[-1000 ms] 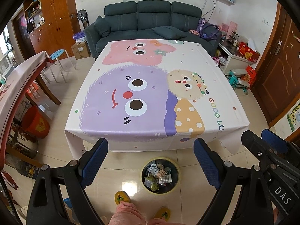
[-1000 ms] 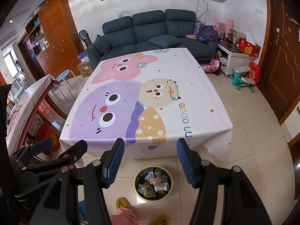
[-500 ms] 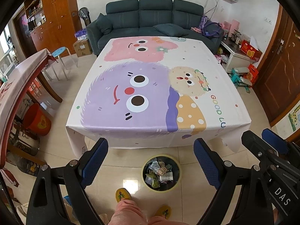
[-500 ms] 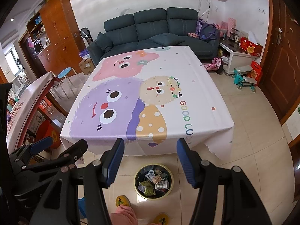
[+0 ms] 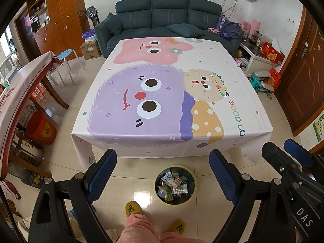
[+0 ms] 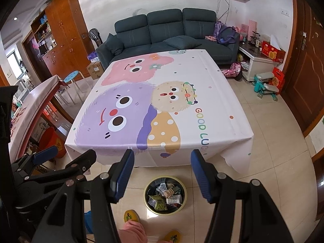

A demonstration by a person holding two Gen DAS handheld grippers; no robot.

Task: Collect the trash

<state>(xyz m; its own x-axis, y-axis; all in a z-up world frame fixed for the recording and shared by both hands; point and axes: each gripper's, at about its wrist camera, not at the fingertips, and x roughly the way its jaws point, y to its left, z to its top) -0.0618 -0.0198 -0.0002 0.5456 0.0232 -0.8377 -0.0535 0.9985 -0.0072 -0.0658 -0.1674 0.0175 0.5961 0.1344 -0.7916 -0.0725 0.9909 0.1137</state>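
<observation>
All the trash (image 5: 173, 184) is sitting in the bin (image 5: 191, 194) on the floor near my feet, same as a second ago, so nothing's really changing. I'm holding my left gripper (image 5: 163, 174) and right gripper (image 6: 162, 172) above it, both spread apart and empty, and with the tablecloth (image 5: 166, 93) bare I'm guessing I'm done.

Bin on the floor before the table

The trash bin (image 5: 175, 184), with wrappers (image 5: 172, 183) in it, stands on the floor just before the table (image 5: 162, 93); the sofa (image 5: 168, 18) is behind the table, a stool (image 5: 65, 53) to its left, slippers (image 5: 132, 208) near the bin.
</observation>
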